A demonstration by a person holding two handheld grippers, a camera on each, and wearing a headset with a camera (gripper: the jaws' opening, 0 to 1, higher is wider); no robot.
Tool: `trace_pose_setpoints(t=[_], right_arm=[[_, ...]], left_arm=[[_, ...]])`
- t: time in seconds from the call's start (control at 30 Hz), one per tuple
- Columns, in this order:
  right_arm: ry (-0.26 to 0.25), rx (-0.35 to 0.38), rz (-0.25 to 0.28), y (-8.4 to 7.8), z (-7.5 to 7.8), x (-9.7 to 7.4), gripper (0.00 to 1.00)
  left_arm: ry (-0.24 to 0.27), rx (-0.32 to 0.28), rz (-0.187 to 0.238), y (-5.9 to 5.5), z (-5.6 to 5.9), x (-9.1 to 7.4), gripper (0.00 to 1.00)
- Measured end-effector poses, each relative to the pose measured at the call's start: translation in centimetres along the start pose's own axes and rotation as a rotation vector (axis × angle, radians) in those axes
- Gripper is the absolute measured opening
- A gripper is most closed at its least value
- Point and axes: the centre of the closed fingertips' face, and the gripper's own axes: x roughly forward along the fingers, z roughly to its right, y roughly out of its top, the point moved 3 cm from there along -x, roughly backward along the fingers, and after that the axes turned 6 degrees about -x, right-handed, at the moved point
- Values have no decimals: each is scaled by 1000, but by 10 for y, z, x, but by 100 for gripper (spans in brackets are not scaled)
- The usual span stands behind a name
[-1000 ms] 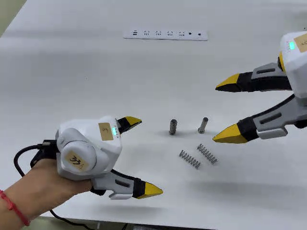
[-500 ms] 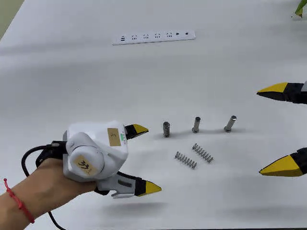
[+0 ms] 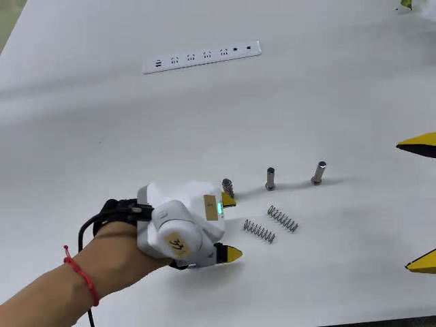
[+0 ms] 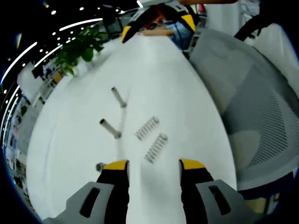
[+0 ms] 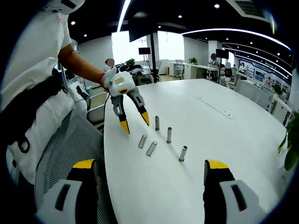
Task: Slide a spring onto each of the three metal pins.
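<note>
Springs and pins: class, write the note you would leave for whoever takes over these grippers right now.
Left gripper: open, empty, one tip beside the sprung pin.
Right gripper: open wide, empty, away to the right of the pins.
Middle pin and end pin stand upright, bare. Nearer spring and farther spring lie loose on the table before them.
Done: one pin sprung. Left: both loose springs onto the two bare pins.
</note>
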Motion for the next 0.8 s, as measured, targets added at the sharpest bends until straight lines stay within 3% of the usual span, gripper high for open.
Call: trace_pose_setpoints(t=[0.23, 0.37, 0.67, 0.8], right_arm=[[-9, 22, 7, -3, -8, -4, 96], [-10, 37, 5, -8, -10, -7, 96], [-6, 46, -4, -21, -10, -13, 96], [-11, 49, 0, -25, -8, -15, 96]], left_arm=[[-19, 57, -68, -3, -1, 17, 32], [-29, 73, -99, -6, -2, 24, 31], [-51, 118, -116, -2, -4, 29, 25], [-67, 98, -124, -4, -3, 29, 21]])
